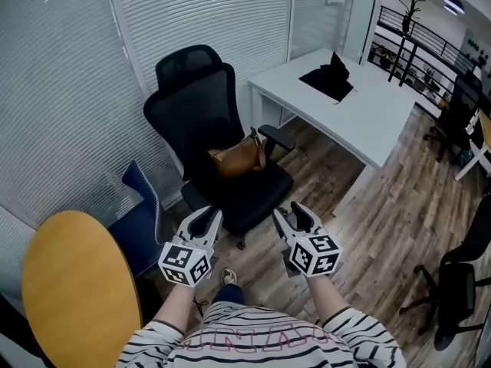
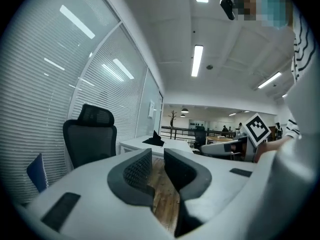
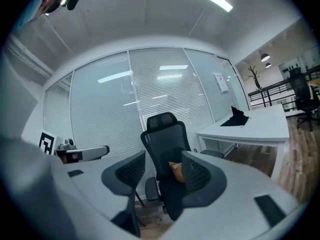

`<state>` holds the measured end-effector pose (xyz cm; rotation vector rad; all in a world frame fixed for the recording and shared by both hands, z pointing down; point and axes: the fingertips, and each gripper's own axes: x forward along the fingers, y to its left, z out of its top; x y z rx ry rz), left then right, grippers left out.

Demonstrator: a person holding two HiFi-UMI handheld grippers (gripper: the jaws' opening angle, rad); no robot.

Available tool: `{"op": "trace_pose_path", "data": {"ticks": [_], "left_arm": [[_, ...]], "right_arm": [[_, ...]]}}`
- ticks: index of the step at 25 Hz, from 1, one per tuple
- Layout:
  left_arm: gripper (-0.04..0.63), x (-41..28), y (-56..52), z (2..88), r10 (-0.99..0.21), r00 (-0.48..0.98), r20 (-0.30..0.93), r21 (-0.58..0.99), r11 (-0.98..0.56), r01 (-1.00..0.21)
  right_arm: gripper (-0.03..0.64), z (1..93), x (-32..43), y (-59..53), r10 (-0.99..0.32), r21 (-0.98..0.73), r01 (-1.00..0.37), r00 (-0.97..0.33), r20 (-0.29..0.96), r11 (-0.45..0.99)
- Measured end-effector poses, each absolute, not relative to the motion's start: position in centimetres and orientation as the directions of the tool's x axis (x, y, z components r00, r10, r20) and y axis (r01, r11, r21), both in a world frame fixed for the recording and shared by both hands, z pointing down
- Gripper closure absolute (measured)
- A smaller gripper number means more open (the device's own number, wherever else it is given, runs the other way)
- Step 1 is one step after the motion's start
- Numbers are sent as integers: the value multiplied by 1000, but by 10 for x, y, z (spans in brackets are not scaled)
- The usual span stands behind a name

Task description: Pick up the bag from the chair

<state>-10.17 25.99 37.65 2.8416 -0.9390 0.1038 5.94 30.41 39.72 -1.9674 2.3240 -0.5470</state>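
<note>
A brown bag (image 1: 239,156) lies on the seat of a black office chair (image 1: 201,113), its strap up against the backrest. In the right gripper view only a sliver of the bag (image 3: 175,170) peeks between the jaws, with the chair (image 3: 164,139) behind. My left gripper (image 1: 207,219) hovers short of the seat's front edge, open and empty. My right gripper (image 1: 290,216) hangs level with it on the right, also open with nothing held. The left gripper (image 2: 157,168) looks past the chair (image 2: 91,139) toward the desk; the bag is out of that view.
A white desk (image 1: 345,106) with a black cloth (image 1: 330,79) stands right of the chair. A round yellow table (image 1: 77,282) and a blue chair (image 1: 142,205) are at my left. Glass walls with blinds (image 1: 69,90) close the back. Other black chairs (image 1: 453,282) stand at right on the wood floor.
</note>
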Motion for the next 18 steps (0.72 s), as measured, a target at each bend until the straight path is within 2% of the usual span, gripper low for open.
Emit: {"op": "trace_pose_path", "data": {"ticks": [3, 9, 18], "left_arm": [[434, -94, 239, 391, -561, 817, 136, 162, -801, -577], [405, -92, 168, 406, -549, 819, 168, 197, -795, -573], [400, -89, 65, 427, -522, 830, 194, 251, -792, -557]], "right_arm": [[399, 406, 66, 284, -962, -300, -947, -178, 208, 111], [399, 418, 74, 227, -963, -306, -951, -132, 236, 56], [399, 437, 87, 140, -958, -322, -946, -67, 279, -27]]}}
